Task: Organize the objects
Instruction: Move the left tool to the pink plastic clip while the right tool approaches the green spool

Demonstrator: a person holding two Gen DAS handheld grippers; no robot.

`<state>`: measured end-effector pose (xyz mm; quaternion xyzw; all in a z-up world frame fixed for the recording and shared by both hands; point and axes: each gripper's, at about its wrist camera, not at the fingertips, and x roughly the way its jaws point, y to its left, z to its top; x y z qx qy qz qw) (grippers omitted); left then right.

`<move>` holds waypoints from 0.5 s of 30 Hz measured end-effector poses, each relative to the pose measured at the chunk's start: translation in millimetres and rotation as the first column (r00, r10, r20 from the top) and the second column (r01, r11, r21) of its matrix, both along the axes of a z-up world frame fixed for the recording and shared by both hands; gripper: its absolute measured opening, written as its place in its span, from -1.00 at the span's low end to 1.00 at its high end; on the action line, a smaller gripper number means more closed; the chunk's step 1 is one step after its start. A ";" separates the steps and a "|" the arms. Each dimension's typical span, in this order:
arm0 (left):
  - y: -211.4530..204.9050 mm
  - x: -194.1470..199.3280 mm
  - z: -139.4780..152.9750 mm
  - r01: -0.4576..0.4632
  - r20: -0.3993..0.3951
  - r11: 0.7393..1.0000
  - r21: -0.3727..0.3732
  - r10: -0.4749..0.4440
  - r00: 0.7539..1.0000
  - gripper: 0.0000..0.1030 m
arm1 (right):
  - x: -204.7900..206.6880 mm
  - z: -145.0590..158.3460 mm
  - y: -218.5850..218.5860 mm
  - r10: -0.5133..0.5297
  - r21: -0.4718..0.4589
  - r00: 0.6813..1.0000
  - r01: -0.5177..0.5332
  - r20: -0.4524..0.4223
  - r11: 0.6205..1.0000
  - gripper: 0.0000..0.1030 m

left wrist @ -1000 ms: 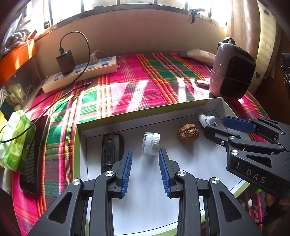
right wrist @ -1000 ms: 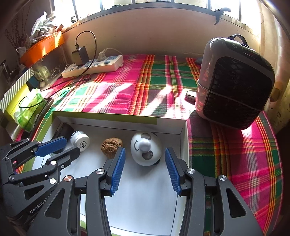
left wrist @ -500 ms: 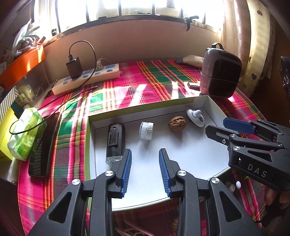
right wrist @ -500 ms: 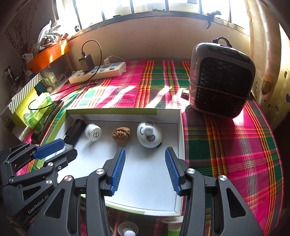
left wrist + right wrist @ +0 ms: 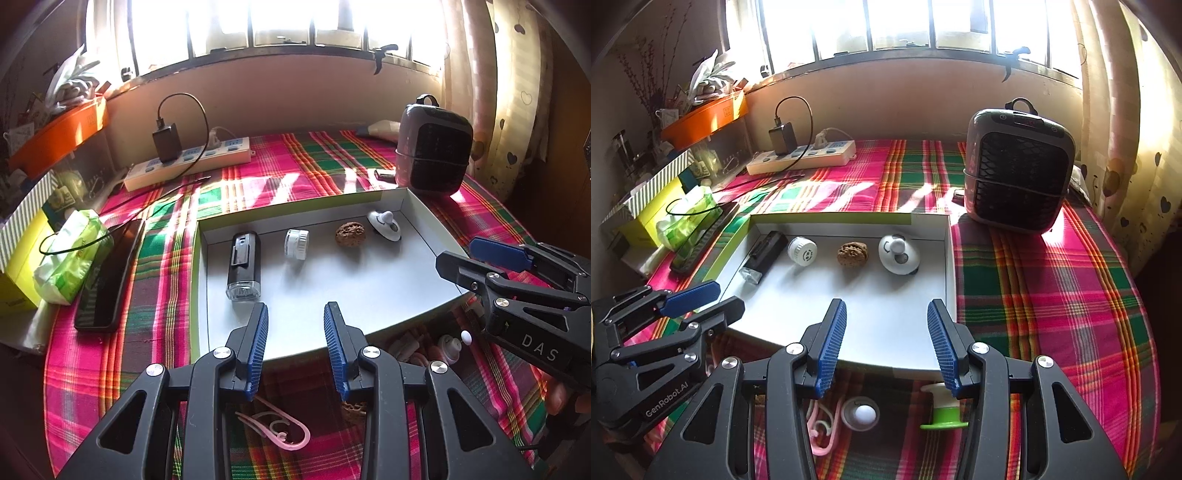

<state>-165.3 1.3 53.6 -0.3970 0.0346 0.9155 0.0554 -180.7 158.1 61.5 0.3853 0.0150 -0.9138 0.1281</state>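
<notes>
"DAS" on right hand-held gripper

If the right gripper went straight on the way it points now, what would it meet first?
Probably the bare white floor of the tray. The right gripper is open and empty, and the walnut lies farther along, toward the tray's far wall. Depth is unclear.

One shallow white cardboard tray holds four things in a far row: one black rectangular device, one white ribbed cap, one brown wrinkled walnut, one white round knobbed gadget. Near the tray lie one pink curved clip and one green-based white spool.
</notes>
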 end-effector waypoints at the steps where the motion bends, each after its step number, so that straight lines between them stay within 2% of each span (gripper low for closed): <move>1: -1.4 2.4 0.6 -0.004 -0.001 1.000 0.006 0.004 1.000 -0.43 | 2.6 0.2 1.8 -0.002 -0.004 1.000 0.002 -0.004 1.000 -0.08; 6: -14.6 18.3 3.1 -0.030 -0.017 0.999 0.043 0.030 0.999 -0.43 | 17.5 1.3 13.0 -0.023 -0.015 1.000 0.022 -0.019 1.000 -0.08; 8: -20.9 25.5 1.7 -0.045 -0.020 0.998 0.050 0.046 0.999 -0.36 | 23.3 0.8 15.7 -0.027 -0.006 0.999 0.027 -0.027 1.000 -0.08; 15: -43.3 40.8 -11.1 -0.094 0.014 0.992 0.088 0.093 0.996 -0.30 | 39.7 -0.6 23.3 -0.030 -0.012 0.999 0.030 -0.040 0.999 -0.02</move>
